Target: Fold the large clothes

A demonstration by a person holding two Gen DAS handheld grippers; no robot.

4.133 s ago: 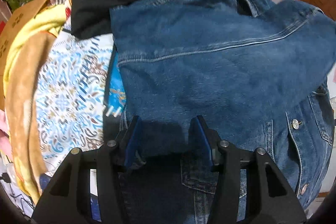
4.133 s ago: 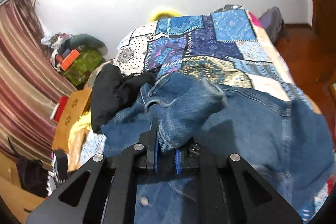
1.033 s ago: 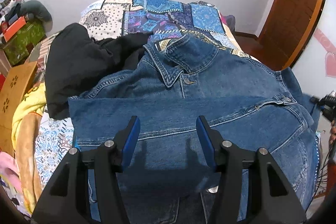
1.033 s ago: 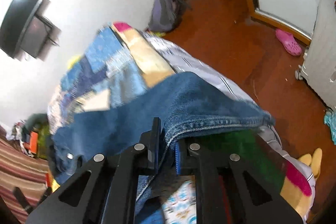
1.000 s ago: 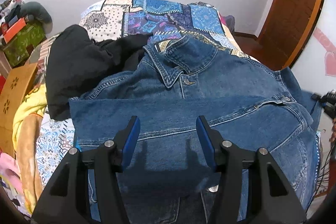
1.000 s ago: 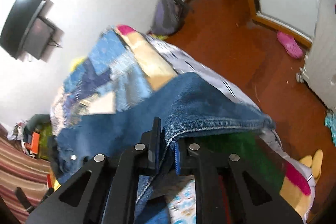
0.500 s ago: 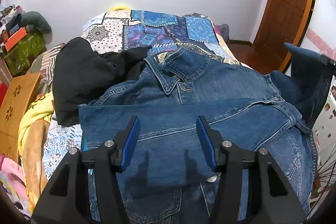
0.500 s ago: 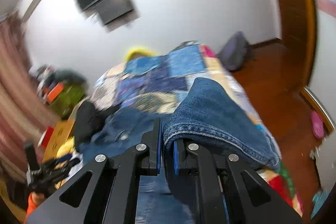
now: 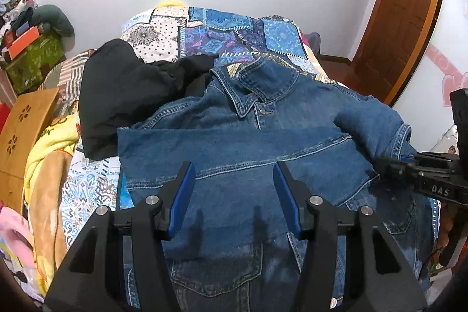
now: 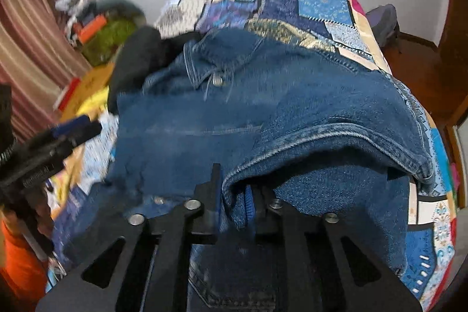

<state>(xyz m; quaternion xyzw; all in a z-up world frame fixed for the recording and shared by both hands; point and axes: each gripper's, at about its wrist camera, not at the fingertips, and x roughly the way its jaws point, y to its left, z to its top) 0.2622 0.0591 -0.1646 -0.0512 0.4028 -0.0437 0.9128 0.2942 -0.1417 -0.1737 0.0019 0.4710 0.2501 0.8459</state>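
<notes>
The denim jacket (image 9: 263, 142) lies front-up on the patchwork bedspread (image 9: 242, 31), one sleeve already across the chest. The right gripper (image 10: 234, 203) is opening, the other sleeve's cuff (image 10: 237, 195) between its jaws; the left gripper (image 9: 232, 192) hovers half open, holding nothing. Risk: the bunched sleeve drops crooked – or snags on a pad and drags the fold open

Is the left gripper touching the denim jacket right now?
Apart. Left wrist view: left gripper has both blue pads clear of the denim jacket, nothing between them, and casts a shadow on it.
</notes>
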